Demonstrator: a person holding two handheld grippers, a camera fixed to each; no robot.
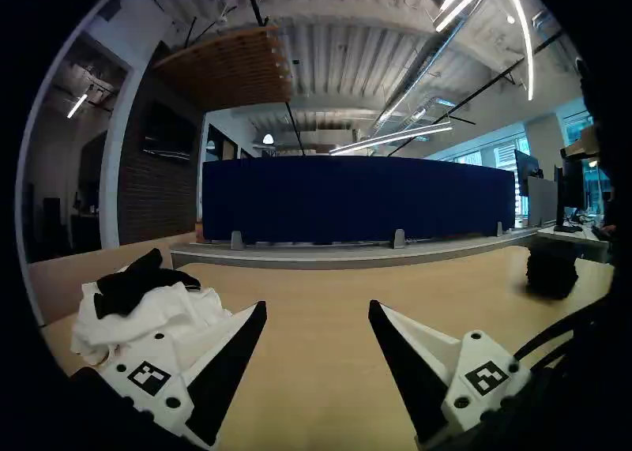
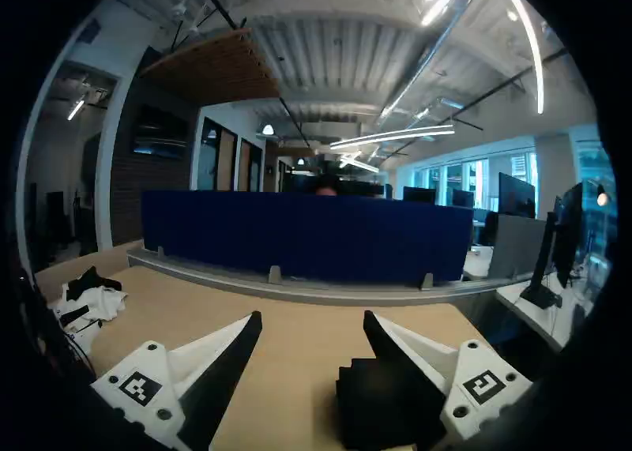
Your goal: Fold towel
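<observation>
A crumpled pile of white and black towels (image 1: pixel 150 305) lies on the wooden table at the left, just beyond my left gripper's left finger. My left gripper (image 1: pixel 316 307) stands open over bare tabletop, holding nothing. A folded black towel (image 1: pixel 551 273) sits far right near the table's edge. In the right gripper view that folded black towel (image 2: pixel 379 400) lies close below, partly hidden by the right finger. My right gripper (image 2: pixel 312 317) is open with nothing between its fingers. The crumpled pile (image 2: pixel 91 297) shows far off to the left.
A blue partition (image 1: pixel 355 198) on a grey rail runs along the table's far edge. Monitors (image 2: pixel 557 242) and desks stand off to the right. Black cables (image 2: pixel 75 317) trail near the pile. Bare wood table (image 1: pixel 332 293) spreads between the pile and the folded towel.
</observation>
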